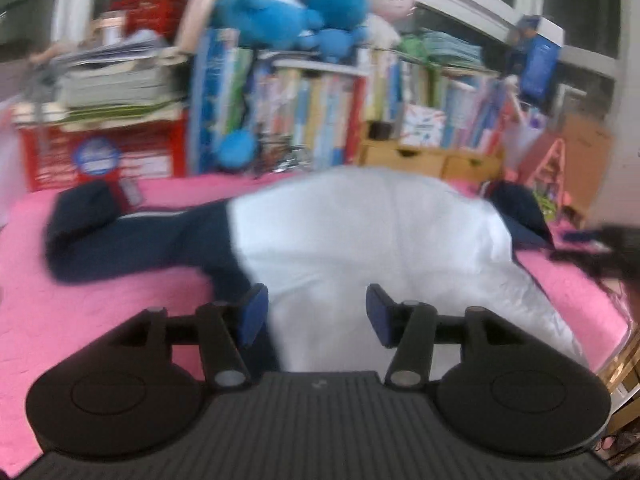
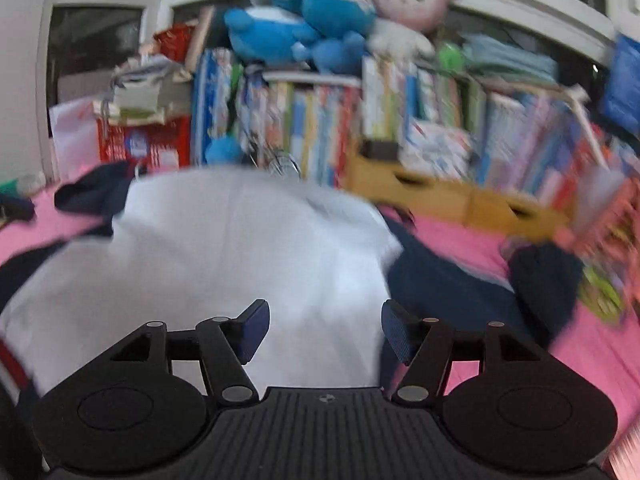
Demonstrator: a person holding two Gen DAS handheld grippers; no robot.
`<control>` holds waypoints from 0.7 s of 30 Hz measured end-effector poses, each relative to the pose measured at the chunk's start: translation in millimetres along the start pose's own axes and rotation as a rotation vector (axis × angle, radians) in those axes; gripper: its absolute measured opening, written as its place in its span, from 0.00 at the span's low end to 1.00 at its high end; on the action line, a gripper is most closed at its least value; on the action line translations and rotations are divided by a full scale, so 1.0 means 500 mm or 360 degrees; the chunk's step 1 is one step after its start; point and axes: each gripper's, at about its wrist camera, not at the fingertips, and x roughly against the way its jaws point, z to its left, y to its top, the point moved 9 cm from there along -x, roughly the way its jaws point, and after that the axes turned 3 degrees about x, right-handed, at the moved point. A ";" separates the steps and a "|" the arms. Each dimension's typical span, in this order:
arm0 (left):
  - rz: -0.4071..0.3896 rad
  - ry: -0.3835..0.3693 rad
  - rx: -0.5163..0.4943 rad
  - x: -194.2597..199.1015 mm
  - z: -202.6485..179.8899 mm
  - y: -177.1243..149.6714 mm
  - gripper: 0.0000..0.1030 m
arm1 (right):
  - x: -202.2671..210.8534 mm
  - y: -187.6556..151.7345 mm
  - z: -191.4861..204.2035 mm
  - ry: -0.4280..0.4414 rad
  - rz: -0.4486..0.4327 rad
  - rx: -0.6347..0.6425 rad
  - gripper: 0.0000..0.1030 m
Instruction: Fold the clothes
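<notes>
A jacket with a white body [image 1: 360,240] and navy sleeves lies spread on a pink bedcover [image 1: 100,300]. In the left wrist view one navy sleeve [image 1: 132,240] stretches out to the left. My left gripper [image 1: 316,312] hovers open over the white body's near edge, nothing between its blue pads. In the right wrist view the white body [image 2: 240,248] fills the middle and the other navy sleeve [image 2: 460,292] runs off to the right. My right gripper [image 2: 324,328] is open above the white body's right side, holding nothing. Both views are motion-blurred.
Behind the bed stands a packed bookshelf [image 1: 320,112] with blue and pink plush toys [image 1: 288,12] on top. A wooden drawer box [image 1: 432,160] and a red box [image 1: 108,152] sit at the bed's far edge. The bed's right edge [image 1: 616,344] drops off nearby.
</notes>
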 end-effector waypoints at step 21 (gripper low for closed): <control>0.0144 0.0040 -0.0091 -0.161 -0.034 -0.134 0.61 | -0.430 0.044 0.113 0.0187 0.0309 0.0067 0.38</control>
